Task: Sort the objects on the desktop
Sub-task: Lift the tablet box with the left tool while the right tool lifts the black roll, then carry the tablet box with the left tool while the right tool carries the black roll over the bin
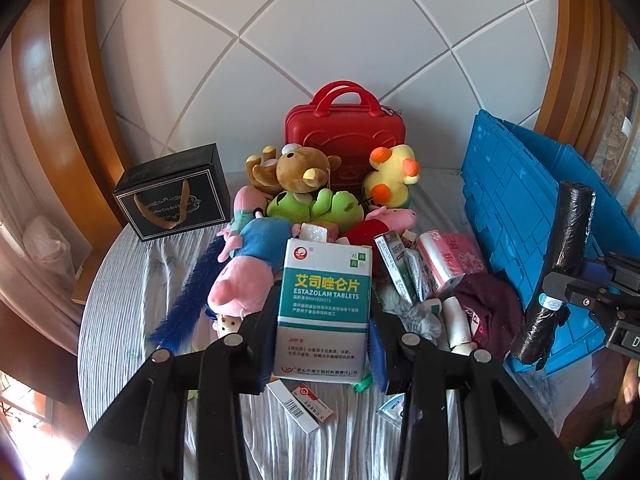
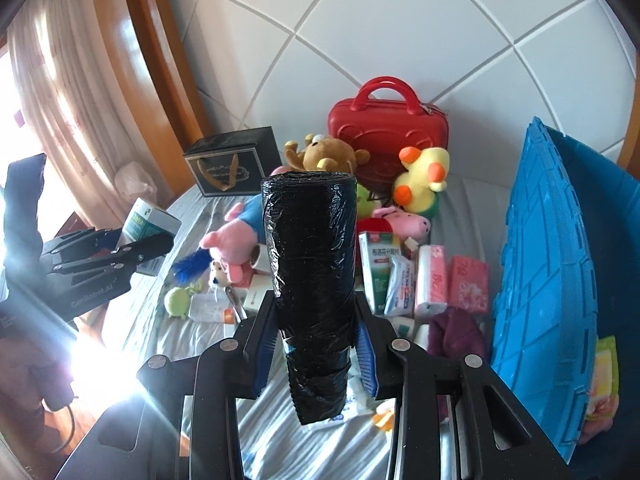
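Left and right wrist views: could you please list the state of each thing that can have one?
Left gripper: shut on the medicine box, held off the table.
Right gripper: shut on the black bag roll, upright, rolled up.
Red case: closed, upright.
Blue crate: tipped on its side.
Black gift box: closed.

Tall white-and-teal cardboard tablet box (image 1: 323, 308) hides the middle of the plush-toy pile (image 1: 280, 216) behind it. Black plastic-film roll (image 2: 310, 280) masks toys and small cartons beyond. Blue ribbed plastic crate (image 2: 560, 280) is cut off by the frame edge. Window glare washes out the lower left; small carton print is illegible.
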`<state>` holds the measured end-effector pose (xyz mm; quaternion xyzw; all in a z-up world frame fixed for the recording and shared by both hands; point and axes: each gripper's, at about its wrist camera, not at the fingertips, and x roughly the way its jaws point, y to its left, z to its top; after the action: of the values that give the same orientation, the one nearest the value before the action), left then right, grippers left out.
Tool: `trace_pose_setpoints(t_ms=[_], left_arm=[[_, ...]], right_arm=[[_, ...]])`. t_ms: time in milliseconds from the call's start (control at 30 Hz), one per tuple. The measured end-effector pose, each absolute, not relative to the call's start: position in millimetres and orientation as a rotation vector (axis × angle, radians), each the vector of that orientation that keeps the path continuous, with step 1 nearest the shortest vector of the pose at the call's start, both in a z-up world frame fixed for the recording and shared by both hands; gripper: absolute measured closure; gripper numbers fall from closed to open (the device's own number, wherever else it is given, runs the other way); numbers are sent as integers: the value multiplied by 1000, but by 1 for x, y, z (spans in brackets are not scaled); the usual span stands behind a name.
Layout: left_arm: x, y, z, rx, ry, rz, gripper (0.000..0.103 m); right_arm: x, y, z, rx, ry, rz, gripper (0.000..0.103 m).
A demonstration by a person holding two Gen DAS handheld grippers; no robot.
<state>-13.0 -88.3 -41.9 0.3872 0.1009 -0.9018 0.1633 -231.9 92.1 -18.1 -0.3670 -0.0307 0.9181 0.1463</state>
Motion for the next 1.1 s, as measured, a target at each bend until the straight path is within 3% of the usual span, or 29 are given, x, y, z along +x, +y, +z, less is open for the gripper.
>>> trace_pose_setpoints(t_ms=[333, 1100], left_arm=[[-46, -40, 0, 1039, 211, -2657, 66], [-131, 72, 39, 1018, 83, -2825, 66]], right_arm=[[-197, 118, 18, -985, -77, 2628, 68], [-121, 191, 77, -852, -67, 2505, 68]])
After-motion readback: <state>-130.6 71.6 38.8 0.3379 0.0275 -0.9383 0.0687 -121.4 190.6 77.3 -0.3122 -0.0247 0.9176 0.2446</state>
